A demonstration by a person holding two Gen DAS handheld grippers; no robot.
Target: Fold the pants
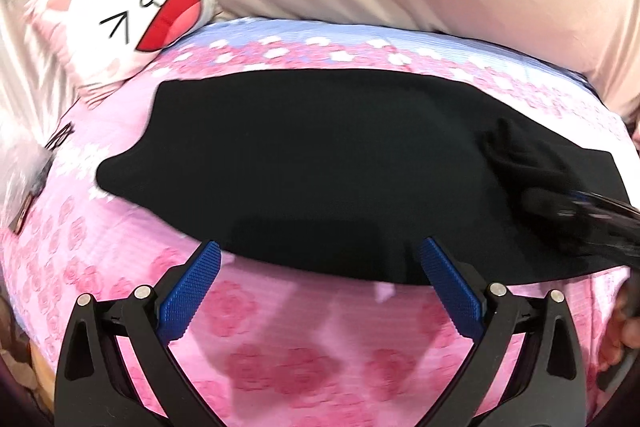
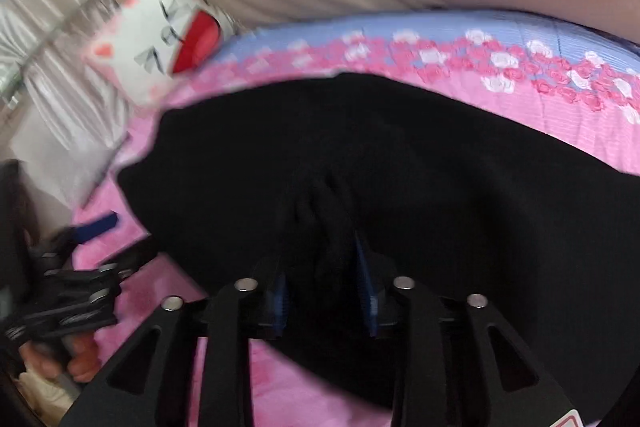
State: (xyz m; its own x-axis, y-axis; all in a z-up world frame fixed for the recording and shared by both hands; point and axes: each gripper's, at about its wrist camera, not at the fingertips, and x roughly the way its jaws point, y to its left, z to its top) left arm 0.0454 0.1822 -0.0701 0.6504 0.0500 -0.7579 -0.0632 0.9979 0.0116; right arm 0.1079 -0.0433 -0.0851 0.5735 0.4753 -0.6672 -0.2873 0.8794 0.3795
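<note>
a pair of black fabric pants [image 1: 320,163] lies spread flat across a pink rose-printed bedsheet with a pale blue band [image 1: 280,327] along its far side. the left gripper [image 1: 320,259] hovers at the near hem with its blue ribbed pads [image 1: 188,303] spread wide, holding nothing. the right gripper [image 2: 322,247] has its jaws pinched on a bunched fold of the black cloth, wrinkles rising just ahead of its tips; this view is blurred. a white cat-face pillow with a red open mouth [image 1: 120,11] rests at the sheet's far left corner, apart from the pants.
</note>
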